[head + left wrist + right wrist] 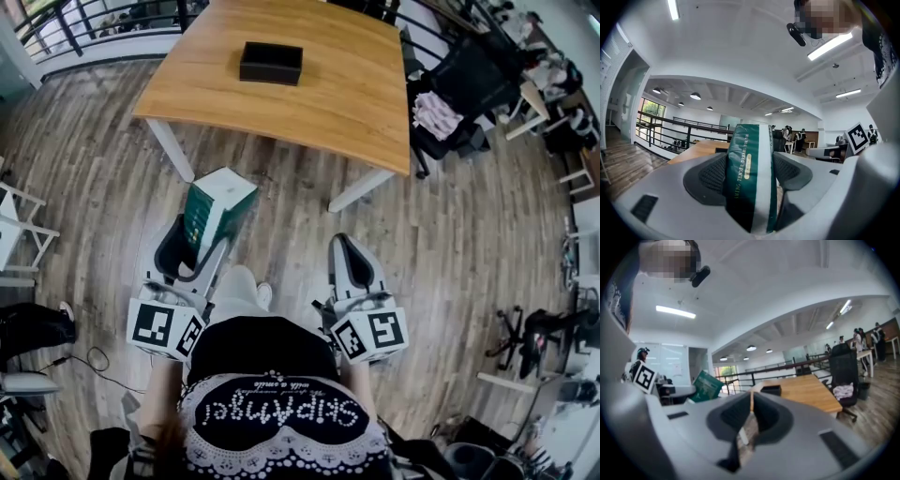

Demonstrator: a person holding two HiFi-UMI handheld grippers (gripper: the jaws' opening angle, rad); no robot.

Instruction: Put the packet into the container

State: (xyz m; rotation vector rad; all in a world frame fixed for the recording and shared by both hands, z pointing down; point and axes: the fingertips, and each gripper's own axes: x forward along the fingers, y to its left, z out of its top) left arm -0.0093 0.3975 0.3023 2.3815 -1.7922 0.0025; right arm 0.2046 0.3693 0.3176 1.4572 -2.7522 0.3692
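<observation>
1. The room is an open office with a plank floor (450,244). A wooden table (347,103) stands ahead of the person, with chairs and other desks off to the sides.
2. The container (271,63), a low black box, sits on the far half of the table, well apart from both grippers.
3. The left gripper (197,246) is clamped on the packet (217,206), a green and white pack. Its own view shows both pads pressed against the pack's flat sides, with the pack standing up out of the jaws.
4. The right gripper (349,253) hangs beside it over the floor. Its jaws are drawn nearly together with only a thin slit between them, and nothing is in them.
5. I judge the step in hand to be the carry: the packet is gripped, but it is held short of the table's near edge and not yet over the container.
6. The next move calls for stepping or reaching forward across the table, bringing the packet above the container's opening, lowering it inside and only then opening the left jaws. Whether the pack fits flat cannot be told from here.
</observation>
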